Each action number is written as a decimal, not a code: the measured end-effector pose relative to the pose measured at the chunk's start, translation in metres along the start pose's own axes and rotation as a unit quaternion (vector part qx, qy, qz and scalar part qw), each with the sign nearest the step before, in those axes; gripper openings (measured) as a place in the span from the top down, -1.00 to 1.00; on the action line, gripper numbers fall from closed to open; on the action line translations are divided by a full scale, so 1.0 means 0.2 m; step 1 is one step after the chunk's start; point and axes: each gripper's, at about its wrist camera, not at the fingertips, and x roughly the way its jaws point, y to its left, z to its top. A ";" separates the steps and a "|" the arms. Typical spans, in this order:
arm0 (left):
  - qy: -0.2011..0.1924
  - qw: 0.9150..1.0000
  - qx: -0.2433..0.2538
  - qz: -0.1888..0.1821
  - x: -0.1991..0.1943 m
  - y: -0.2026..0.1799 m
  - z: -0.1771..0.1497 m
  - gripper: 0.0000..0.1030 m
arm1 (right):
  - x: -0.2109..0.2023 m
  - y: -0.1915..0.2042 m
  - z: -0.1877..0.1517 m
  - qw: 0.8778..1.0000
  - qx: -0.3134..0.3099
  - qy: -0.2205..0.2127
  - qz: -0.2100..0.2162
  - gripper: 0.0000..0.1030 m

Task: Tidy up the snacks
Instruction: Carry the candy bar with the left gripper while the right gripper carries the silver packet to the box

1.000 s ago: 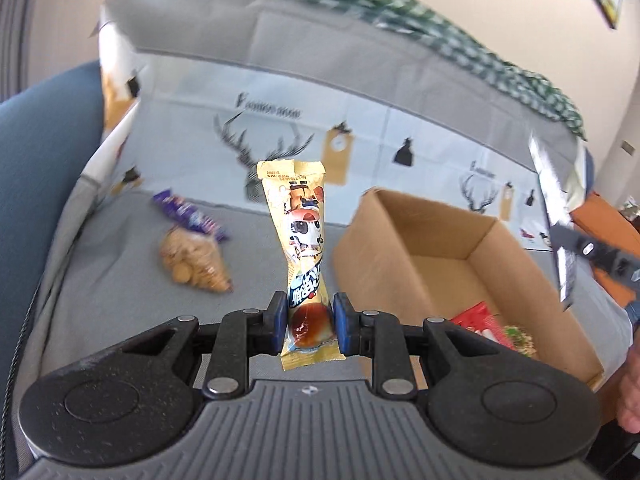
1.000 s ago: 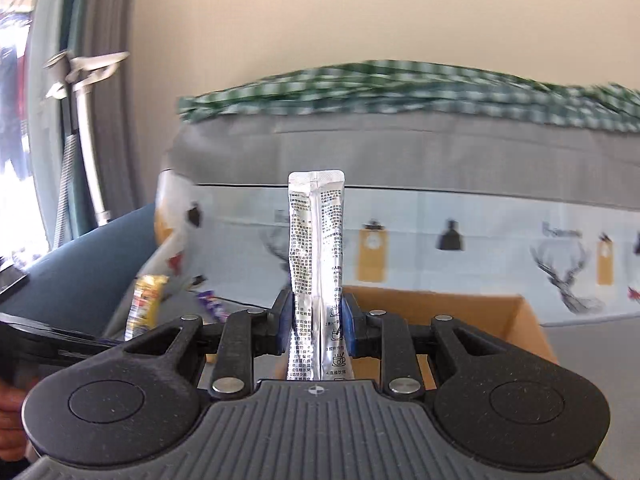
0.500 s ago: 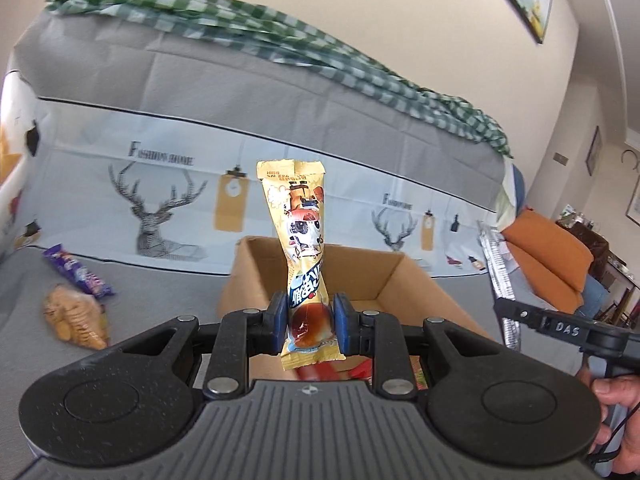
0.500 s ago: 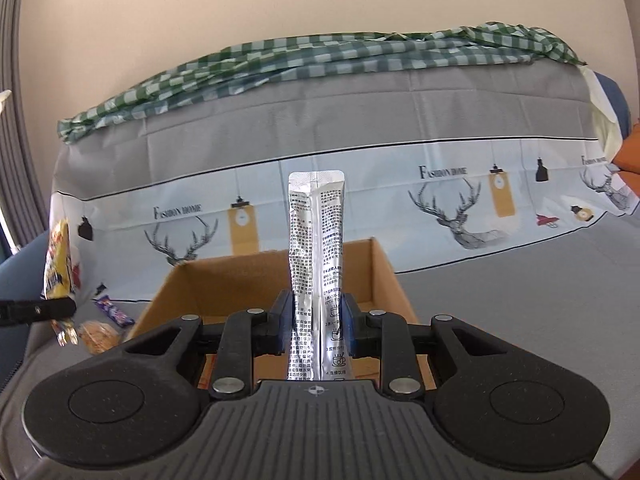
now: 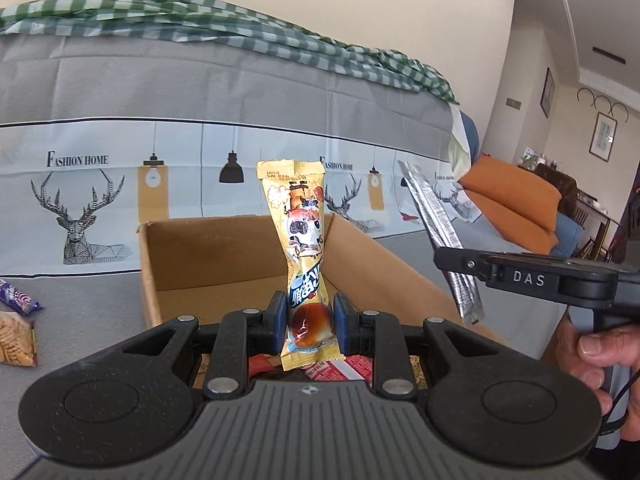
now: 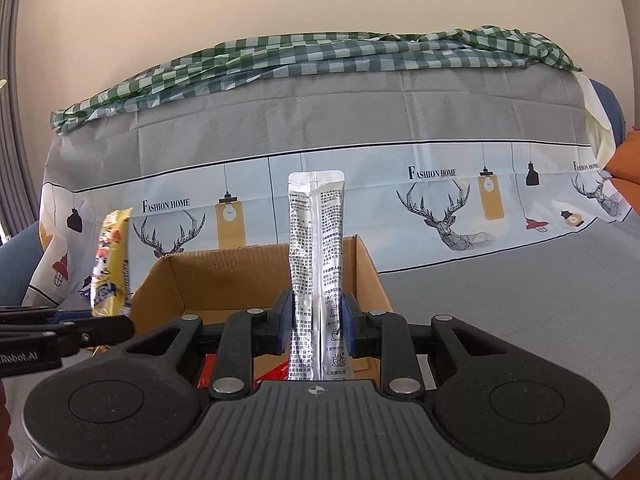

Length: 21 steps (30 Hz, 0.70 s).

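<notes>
Carrying two snacks above the cardboard box (image 5: pixel 224 256): left tool (image 5: pixel 307 322) pinches the yellow packet (image 5: pixel 302 240), right tool (image 6: pixel 316 330) pinches the silver sachet (image 6: pixel 316 240); next, opening both tools probably drops them inside.

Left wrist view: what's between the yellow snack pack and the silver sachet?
Only the cardboard box's right wall and the printed sofa cover behind it. No other snack sits between the yellow snack pack and the silver sachet, seen in the left wrist view.

Left hand-held gripper (image 5: pixel 307 326) swung from loose snacks to cardboard box (image 5: pixel 224 256), right hand-held gripper (image 6: pixel 316 326) now alongside
</notes>
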 end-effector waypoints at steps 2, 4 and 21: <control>0.005 1.000 0.000 -0.002 0.02 -0.01 -0.01 0.48 | 0.00 0.01 0.00 1.000 -0.003 0.002 0.001 0.47; 0.008 1.000 -0.002 -0.002 0.03 -0.01 -0.01 0.48 | 0.01 0.01 0.00 1.000 -0.005 0.005 0.002 0.47; 0.035 0.999 -0.018 0.006 0.09 0.02 0.00 0.48 | 0.07 0.07 -0.02 0.999 -0.023 0.032 0.010 0.46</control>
